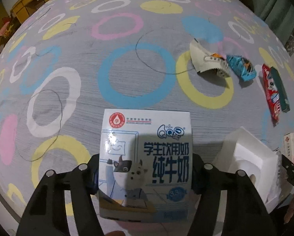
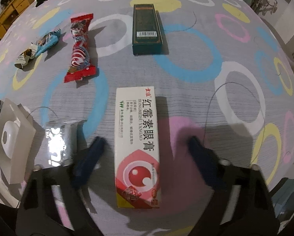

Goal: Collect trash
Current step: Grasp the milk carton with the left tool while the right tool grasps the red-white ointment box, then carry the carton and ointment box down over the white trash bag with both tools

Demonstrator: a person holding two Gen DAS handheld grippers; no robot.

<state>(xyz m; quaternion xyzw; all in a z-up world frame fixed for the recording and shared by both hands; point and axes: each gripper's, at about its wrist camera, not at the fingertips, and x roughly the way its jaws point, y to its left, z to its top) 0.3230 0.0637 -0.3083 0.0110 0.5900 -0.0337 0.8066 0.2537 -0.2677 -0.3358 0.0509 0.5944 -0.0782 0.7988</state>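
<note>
A white and blue milk carton lies on the ring-patterned grey sheet between the fingers of my left gripper. Both pads rest against its long sides, so that gripper is shut on it. In the right wrist view a white and pink ointment box lies lengthwise between the fingers of my right gripper. There is a clear gap on each side of the box, and the gripper is open around it without touching.
Other litter lies farther out: a red wrapper, a blue wrapper, a cream wrapper and a dark green box. A silver foil packet and a white moulded tray sit between the two grippers. A wooden desk stands beyond the bed.
</note>
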